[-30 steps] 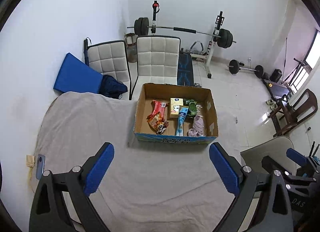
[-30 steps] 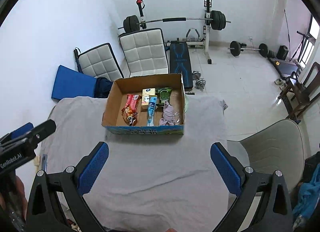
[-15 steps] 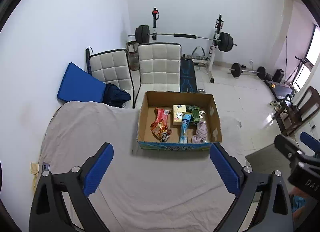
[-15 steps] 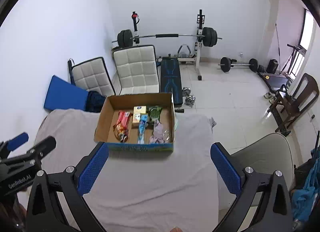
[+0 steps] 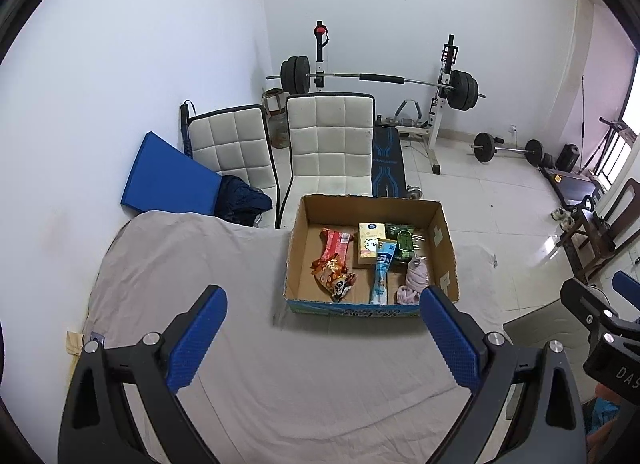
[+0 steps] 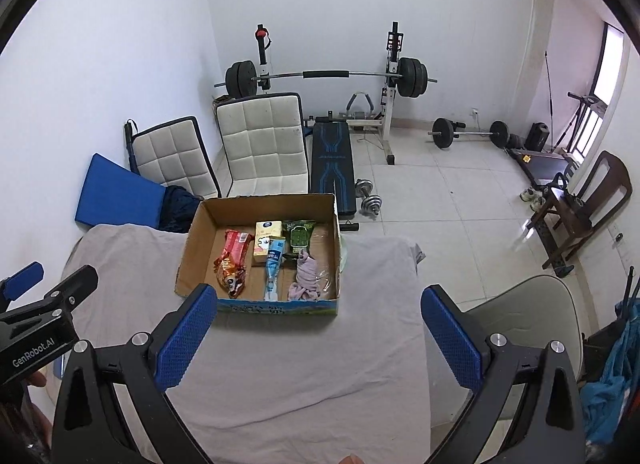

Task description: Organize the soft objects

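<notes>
Cardboard box (image 5: 446, 248) lies beyond both open tongs (image 5: 322, 328).

Black tongs (image 5: 320, 332) with 2 blue textured pads (image 5: 196, 340), silver screws.

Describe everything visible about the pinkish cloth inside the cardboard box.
The pinkish cloth is a small, crumpled piece of soft fabric, pale mauve, bunched into loose folds rather than laid flat. It lies on the floor of the open cardboard box, in the near right corner, close to the right wall. Clear plastic wrap seems to sit against its right side. A blue tube-like packet lies just left of it, a green packet beyond it. Neither gripper touches it.
</notes>
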### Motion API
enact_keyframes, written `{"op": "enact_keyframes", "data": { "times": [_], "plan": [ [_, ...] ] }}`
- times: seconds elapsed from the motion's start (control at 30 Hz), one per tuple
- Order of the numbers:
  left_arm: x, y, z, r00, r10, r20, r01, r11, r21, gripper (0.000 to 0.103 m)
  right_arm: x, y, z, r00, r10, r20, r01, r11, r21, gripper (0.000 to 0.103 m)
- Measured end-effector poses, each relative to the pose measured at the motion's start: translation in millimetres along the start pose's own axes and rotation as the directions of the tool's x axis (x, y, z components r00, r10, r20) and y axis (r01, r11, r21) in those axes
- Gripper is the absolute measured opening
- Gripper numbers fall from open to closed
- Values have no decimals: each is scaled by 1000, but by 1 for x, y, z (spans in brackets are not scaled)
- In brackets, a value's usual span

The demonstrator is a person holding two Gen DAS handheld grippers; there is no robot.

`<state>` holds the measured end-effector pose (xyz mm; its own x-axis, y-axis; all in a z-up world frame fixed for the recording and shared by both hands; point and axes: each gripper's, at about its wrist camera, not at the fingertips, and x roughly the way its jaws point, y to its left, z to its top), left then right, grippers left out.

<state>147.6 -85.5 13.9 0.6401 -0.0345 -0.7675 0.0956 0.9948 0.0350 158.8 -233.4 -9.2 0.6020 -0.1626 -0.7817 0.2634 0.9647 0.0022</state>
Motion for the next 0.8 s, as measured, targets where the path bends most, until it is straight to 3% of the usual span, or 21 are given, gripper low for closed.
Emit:
{"op": "enact_keyframes", "data": {
  "times": [0.8],
  "plan": [
    [1,-3,2,1000,-5,-8,5,1000,3,99,15,10,-4,1000,10,-19,-11,999,-30,103]
  ]
}}
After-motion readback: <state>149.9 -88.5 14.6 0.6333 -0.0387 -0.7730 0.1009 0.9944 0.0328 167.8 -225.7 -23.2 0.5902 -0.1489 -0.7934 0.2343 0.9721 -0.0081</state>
